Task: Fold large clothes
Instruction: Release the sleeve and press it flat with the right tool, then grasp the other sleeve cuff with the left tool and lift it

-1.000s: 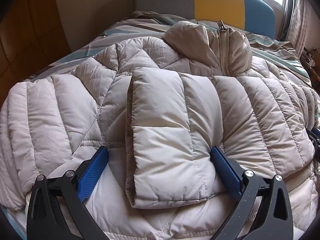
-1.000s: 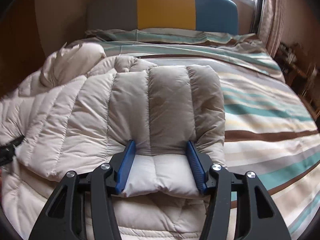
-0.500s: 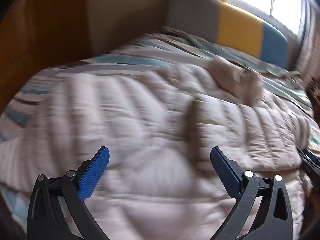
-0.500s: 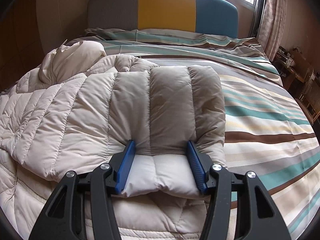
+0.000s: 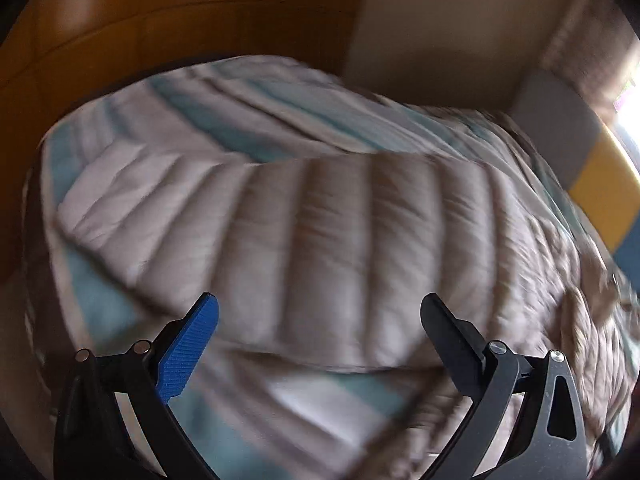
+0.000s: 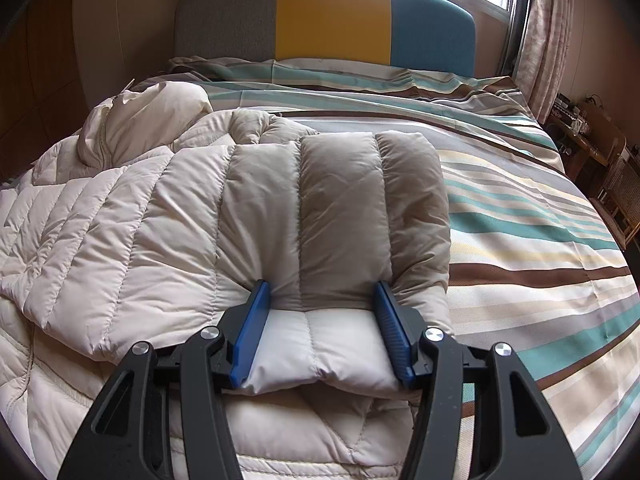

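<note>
A beige quilted down jacket lies spread on the bed, its hood at the far left. My right gripper is shut on the cuff end of the jacket's right sleeve, which lies folded across the jacket body. In the blurred left wrist view my left gripper is open and empty, just above the near edge of the jacket's left sleeve, which stretches out over the bedspread.
The bed has a striped teal, brown and cream cover and a grey, yellow and blue headboard. A wooden wall runs along the left side. Wooden furniture and a curtain stand at the right.
My left gripper has swung left, away from the folded sleeve it straddled, and now faces the outstretched left sleeve. My right gripper keeps its hold and has barely moved.
</note>
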{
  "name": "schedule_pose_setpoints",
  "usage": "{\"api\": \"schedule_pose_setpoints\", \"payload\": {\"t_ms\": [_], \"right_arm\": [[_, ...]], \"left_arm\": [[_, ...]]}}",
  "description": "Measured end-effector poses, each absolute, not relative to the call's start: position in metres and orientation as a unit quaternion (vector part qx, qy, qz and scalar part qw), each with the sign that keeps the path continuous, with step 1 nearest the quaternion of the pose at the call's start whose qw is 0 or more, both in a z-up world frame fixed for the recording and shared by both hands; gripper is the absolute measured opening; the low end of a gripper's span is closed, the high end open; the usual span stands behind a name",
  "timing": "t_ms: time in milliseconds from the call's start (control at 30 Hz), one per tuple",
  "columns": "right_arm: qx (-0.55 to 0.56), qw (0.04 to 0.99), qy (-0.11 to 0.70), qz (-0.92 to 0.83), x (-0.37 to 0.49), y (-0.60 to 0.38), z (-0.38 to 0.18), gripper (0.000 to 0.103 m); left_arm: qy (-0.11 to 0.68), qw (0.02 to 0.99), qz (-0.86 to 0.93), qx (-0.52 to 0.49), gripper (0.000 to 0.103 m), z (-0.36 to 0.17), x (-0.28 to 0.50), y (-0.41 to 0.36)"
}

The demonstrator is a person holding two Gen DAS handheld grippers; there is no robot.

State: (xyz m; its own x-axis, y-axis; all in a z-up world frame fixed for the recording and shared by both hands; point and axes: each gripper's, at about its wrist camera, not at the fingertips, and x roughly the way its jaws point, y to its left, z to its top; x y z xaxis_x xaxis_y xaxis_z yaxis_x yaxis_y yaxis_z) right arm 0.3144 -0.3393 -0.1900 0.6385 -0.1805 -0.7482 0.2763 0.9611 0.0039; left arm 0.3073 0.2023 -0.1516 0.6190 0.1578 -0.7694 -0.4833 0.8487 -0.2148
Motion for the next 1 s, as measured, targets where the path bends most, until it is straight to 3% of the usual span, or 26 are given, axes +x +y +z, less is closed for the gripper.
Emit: {"api": "schedule_pose_setpoints", "payload": {"t_ms": [367, 667, 733, 800, 833, 900, 1000], "right_arm": [[0.059, 0.903, 0.406, -0.126, 0.314, -0.339, -0.191, 0.054], [0.06, 0.904, 0.405, -0.125, 0.314, -0.34, -0.19, 0.054], [0.06, 0.904, 0.405, -0.125, 0.314, -0.34, -0.19, 0.054], [0.059, 0.904, 0.405, -0.125, 0.314, -0.34, -0.19, 0.054], [0.06, 0.904, 0.405, -0.125, 0.314, -0.34, -0.191, 0.054], [0.06, 0.904, 0.405, -0.125, 0.314, -0.34, -0.191, 0.054], [0.06, 0.904, 0.405, -0.125, 0.314, -0.339, -0.191, 0.054]], "left_arm": [[0.391, 0.815, 0.289, -0.315, 0.1, -0.169, 0.281, 0.279], [0.396, 0.809, 0.337, -0.274, 0.1, -0.174, 0.31, 0.306], [0.391, 0.81, 0.347, -0.266, 0.09, -0.176, 0.315, 0.304], [0.38, 0.809, 0.359, -0.267, 0.068, -0.177, 0.313, 0.305], [0.374, 0.807, 0.366, -0.273, 0.063, -0.177, 0.312, 0.306], [0.365, 0.804, 0.372, -0.288, 0.034, -0.176, 0.308, 0.307], [0.351, 0.807, 0.359, -0.31, 0.017, -0.173, 0.305, 0.307]]}}
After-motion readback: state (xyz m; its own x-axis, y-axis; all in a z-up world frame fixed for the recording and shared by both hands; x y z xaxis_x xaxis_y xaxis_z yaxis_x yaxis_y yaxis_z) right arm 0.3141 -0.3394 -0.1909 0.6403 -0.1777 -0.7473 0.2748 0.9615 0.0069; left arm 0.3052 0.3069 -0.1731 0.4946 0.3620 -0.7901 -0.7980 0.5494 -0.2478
